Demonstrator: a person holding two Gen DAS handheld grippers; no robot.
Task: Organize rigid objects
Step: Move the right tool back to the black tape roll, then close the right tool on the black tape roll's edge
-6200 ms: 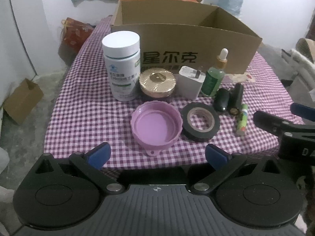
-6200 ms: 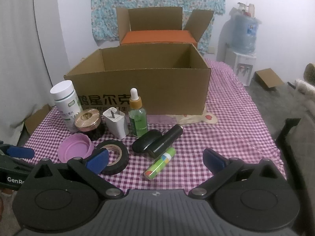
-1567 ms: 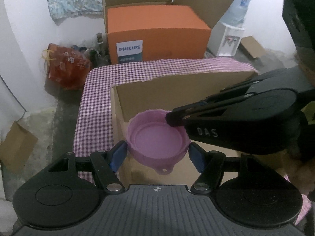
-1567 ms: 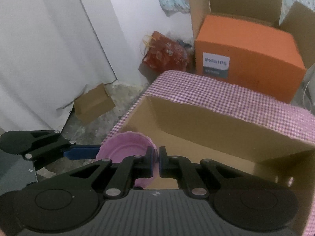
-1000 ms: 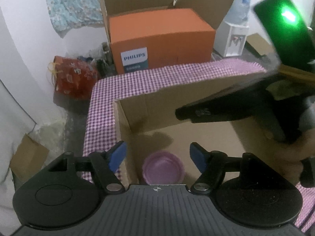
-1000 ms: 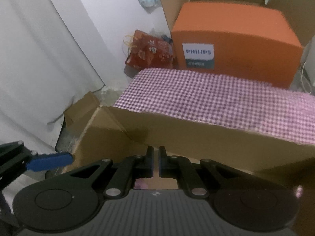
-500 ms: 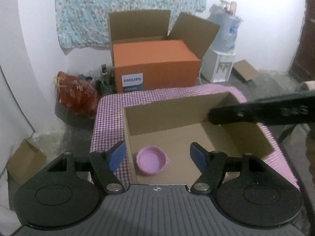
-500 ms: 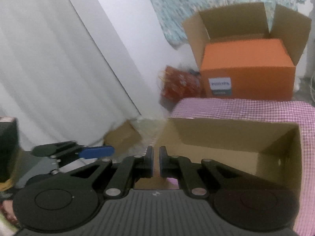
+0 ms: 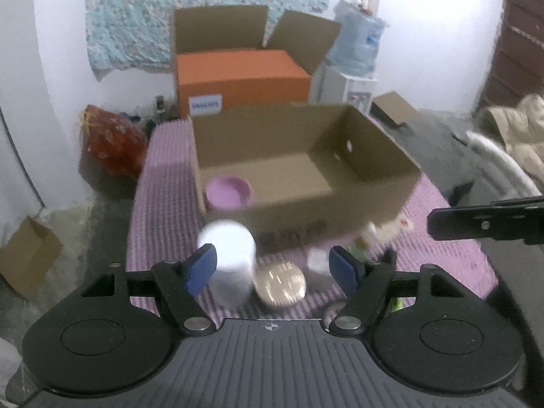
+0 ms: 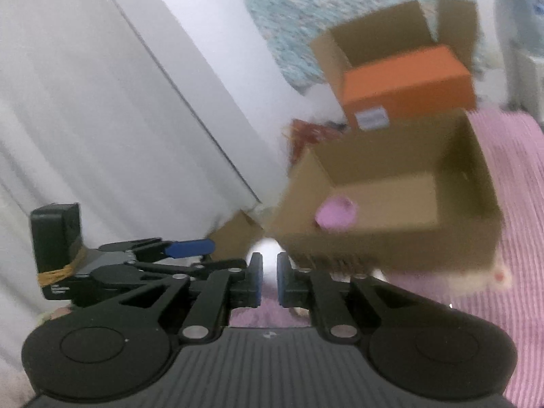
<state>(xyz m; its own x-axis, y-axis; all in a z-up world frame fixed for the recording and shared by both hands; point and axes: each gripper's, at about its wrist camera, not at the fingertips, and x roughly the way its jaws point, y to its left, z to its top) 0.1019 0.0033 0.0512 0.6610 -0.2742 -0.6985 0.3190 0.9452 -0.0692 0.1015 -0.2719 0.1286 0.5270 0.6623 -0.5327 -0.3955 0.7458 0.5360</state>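
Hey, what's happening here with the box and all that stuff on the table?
A person with a gripper in each hand is packing table items into the cardboard box. The pink lid already lies inside. Both the left gripper and right gripper are empty; the right's jaws have just been opening. The white bottle and gold jar wait outside.

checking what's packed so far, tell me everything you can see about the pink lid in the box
The pink lid is a round, shallow piece that looks like plastic, with a raised rim. It lies open side up on the floor of the open cardboard box, in the near left corner as the left wrist view shows it, close to the walls. Nothing else shows in the box and no gripper touches it. Blur hides finer detail.
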